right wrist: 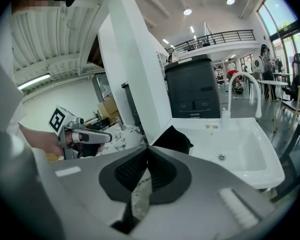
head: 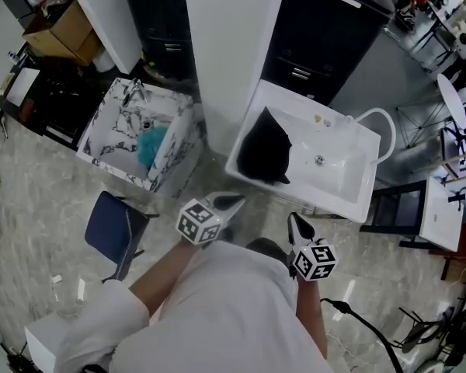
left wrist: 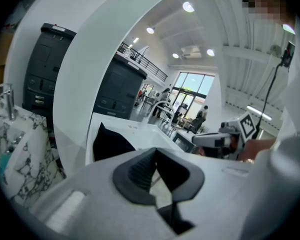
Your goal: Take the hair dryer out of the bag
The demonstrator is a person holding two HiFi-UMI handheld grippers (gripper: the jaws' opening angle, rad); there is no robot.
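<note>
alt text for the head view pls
Seen from above, a person in white sleeves holds the left gripper and right gripper, both shut and empty, short of a white sink with a black bag in its left end. A marbled sink holding something teal stands further left.

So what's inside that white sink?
A black bag lies at one end of the sink, and the drain sits bare beside it. Whatever the bag holds is covered, so no hair dryer shows.
</note>
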